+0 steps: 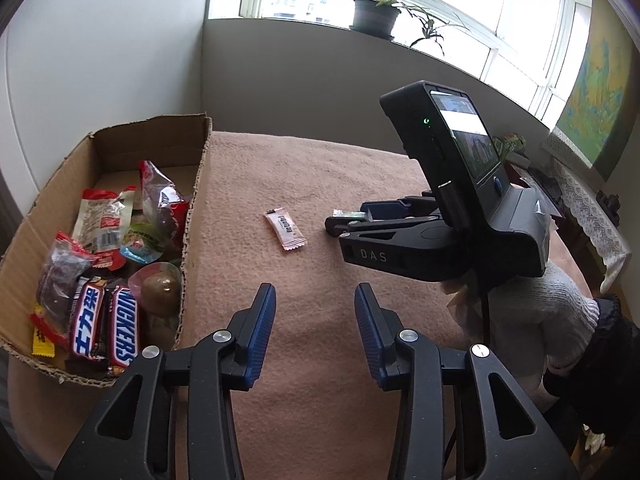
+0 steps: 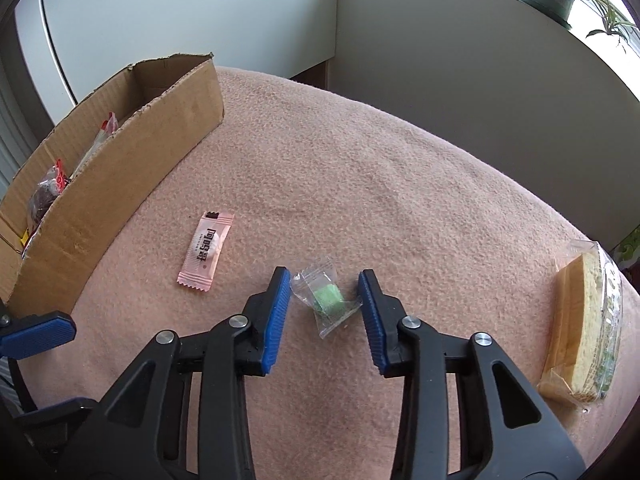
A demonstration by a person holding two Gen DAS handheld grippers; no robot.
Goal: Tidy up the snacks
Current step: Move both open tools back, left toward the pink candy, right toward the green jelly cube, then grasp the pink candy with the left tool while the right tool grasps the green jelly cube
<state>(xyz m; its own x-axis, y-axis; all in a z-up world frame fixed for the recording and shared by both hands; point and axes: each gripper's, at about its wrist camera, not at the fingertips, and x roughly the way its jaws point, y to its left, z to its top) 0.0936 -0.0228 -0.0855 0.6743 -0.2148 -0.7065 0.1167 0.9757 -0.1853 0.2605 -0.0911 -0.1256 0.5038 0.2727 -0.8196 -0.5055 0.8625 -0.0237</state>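
- Cardboard box (image 1: 52,216): stands at the left edge of the blanket-covered table (image 1: 320,184), open-topped, already holding a heap of wrapped snacks, chocolate bars (image 1: 106,324) among them. Walls look thin and torn along the rim; judged light and easily pushed, so anything dropped in should go over the wall, not against it.
- Wrapped sponge cake (image 2: 580,320): lies at the far right of the table, well apart from the box. Judged soft and crushable under slick film; best taken across the narrow sides with light pressure.
- Pink sachet (image 2: 206,250): flat on the blanket between the box and the right gripper. Judged very light and thin; the crimped end is the surest place to pinch.
- Green candy in clear wrapper (image 2: 326,300): lies between the blue pads of the right gripper (image 2: 325,307). The jaws stand apart and the pads are not seen pressing on it, though the right one lies right by the wrapper's edge. Judged feather-light with crinkly, slippery film; hold should fall on the firm green block, not the loose wrapper corners.
- Left gripper (image 1: 315,330): jaws apart, nothing between them, hovering over bare blanket near the box.
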